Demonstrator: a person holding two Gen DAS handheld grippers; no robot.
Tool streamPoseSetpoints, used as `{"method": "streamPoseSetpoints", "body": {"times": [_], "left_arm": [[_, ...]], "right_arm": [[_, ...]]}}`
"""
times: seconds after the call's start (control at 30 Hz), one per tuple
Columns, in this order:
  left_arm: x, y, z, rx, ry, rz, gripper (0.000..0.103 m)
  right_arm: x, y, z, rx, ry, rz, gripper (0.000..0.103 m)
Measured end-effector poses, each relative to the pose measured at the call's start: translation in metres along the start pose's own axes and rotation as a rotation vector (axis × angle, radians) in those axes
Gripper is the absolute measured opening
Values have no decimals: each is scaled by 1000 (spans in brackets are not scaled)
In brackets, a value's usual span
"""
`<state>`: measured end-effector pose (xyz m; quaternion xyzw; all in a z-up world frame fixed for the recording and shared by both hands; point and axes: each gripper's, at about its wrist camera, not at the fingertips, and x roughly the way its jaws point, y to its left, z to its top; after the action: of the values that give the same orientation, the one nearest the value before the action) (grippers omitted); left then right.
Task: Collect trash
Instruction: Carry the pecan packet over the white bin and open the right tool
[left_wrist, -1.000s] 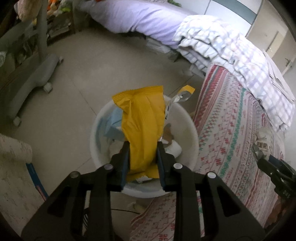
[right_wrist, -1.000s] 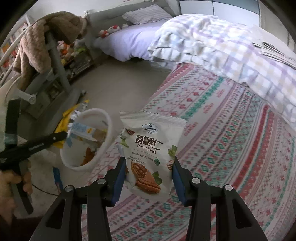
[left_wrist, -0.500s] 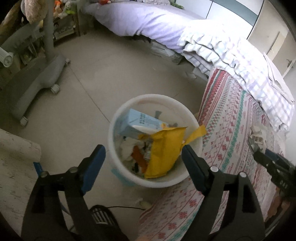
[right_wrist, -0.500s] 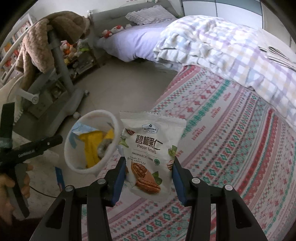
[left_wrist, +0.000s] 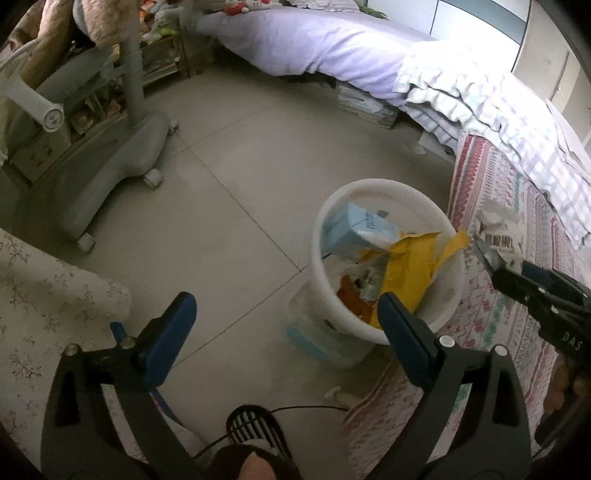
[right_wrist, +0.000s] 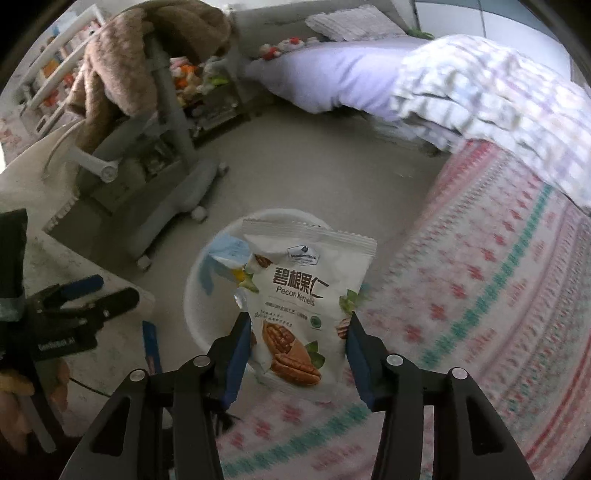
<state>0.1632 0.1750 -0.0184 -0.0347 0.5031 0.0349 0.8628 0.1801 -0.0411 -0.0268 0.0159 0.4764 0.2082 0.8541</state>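
Both wrist cameras look steeply down, near the floor, sharing the white bin (left_wrist: 388, 258) (right_wrist: 199, 295).

This is a lived-in home bedroom. A bed (left_wrist: 317, 48) with a lilac sheet is stretching along the far wall, a checked quilt (left_wrist: 491, 107) is spilling over a patterned bedspread (right_wrist: 491, 280), and soft toys (right_wrist: 192, 77) are crowding a low shelf. A brown blanket (right_wrist: 122, 62) is hanging over a grey wheeled stand (left_wrist: 110, 155), and a white wastebasket (left_wrist: 384, 325) is sitting on the tiled floor (left_wrist: 229, 192).
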Motion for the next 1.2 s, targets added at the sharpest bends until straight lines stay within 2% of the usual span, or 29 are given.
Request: {"method": "streamPoseSetpoints", "body": {"times": [0.07,0.13,0.27,0.43,0.6,0.97,1.2], "left_arm": [[0,3,-1,-1,-3,0,98],[0,5,-1,-2,-5,-1,98],[-2,6,-1,-4,-6,-5,100],[-7,4,-5,0,-12,-17,102],[-17,-11,-11,21,-20,-37,102],[-52,-67,-42,52,-37,-82,102],[-71,-92,-69,61,-62,-70,102]], "right_arm": [[4,7,3,-7,-31,31,61],[7,8,5,13,-55,44,82],[10,1,10,81,-56,45,83],[-13,-10,3,110,-69,6,83],[-46,-24,-13,114,-65,-77,83],[-124,-51,-68,154,-44,-231,86],[-158,-64,-116,171,-50,-305,87]]}}
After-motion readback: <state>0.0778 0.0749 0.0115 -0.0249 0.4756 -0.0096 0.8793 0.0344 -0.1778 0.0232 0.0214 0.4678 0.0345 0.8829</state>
